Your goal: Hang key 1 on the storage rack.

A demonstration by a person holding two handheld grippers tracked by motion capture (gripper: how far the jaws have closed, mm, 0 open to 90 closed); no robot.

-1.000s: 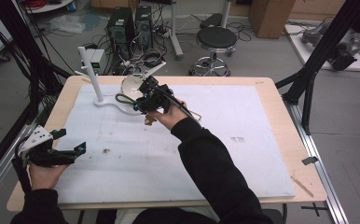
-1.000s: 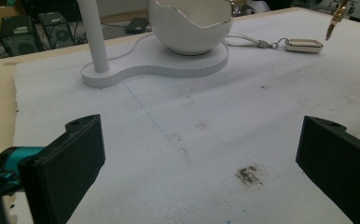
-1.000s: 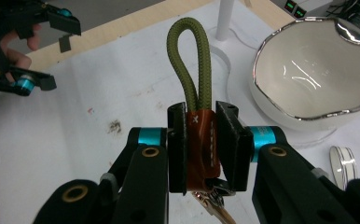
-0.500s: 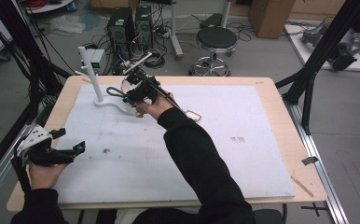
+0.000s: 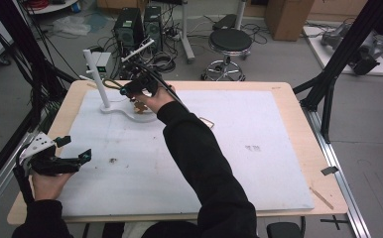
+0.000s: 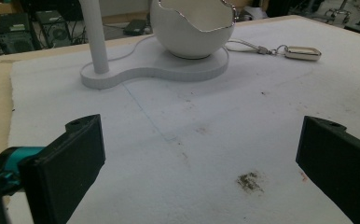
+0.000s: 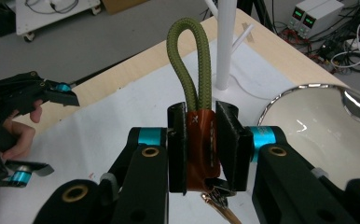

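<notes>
Keychain (image 7: 199,140) being held in the right tongs (image 7: 201,144) beside the white stand (image 5: 102,84).

Right tongs are clamping the keychain's orange body, its olive cord loop (image 7: 192,60) rising above the jaws and a brass clip (image 7: 218,205) hanging below, just above the stand's base near the upright post at the far left of the surface (image 5: 279,148). Left tongs (image 5: 70,153) are standing wide with nothing between them, hovering low over the white mat at the near left corner, well apart from the white egg-shaped bowl (image 6: 192,28). A second key fob (image 6: 301,52) is lying beside the bowl.
</notes>
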